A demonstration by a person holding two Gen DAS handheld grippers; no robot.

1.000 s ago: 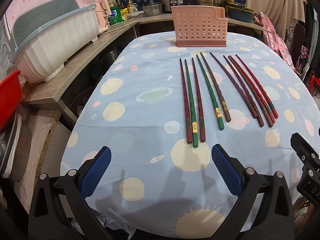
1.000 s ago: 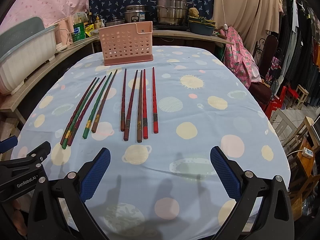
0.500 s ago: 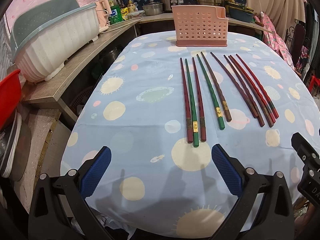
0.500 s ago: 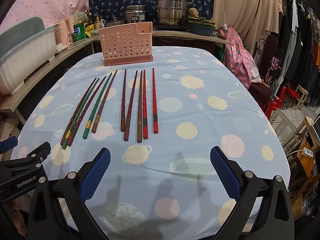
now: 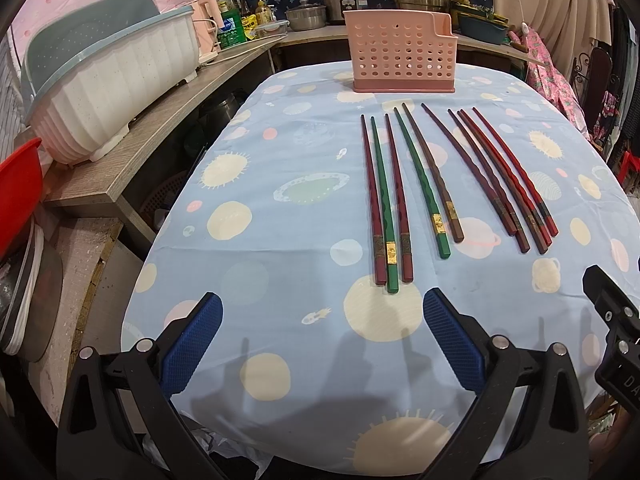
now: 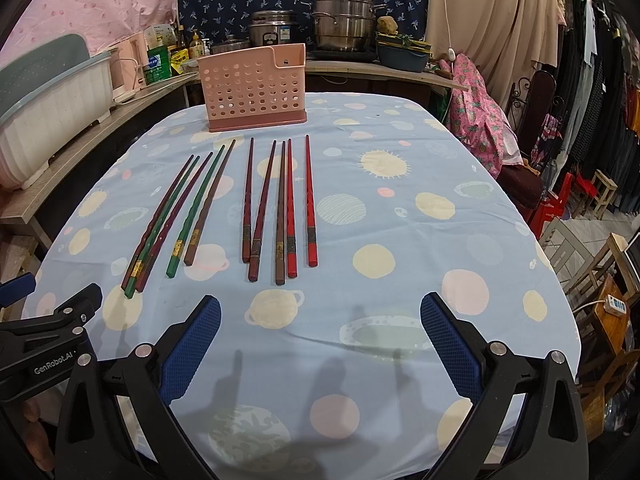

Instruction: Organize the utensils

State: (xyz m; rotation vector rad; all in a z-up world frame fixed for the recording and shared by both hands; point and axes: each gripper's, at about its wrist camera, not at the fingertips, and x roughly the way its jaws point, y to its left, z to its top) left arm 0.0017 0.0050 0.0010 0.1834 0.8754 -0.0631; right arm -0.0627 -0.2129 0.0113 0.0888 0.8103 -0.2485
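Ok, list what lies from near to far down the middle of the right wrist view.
right gripper held open over the tablecloth → row of chopsticks lying flat → pink perforated utensil holder standing upright → steel pots on the counter behind.

We see red, maroon, brown & green chopsticks (image 6: 280,208), pink perforated holder (image 6: 254,88), light-blue planet-print tablecloth (image 6: 400,240), blue gripper pads (image 6: 192,344).

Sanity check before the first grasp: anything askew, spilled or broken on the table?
Nothing stands out. The chopsticks lie flat in a loose row on the tablecloth, a few angled and touching. The pink holder stands upright, apparently empty. Both tongs, left and right, are open.
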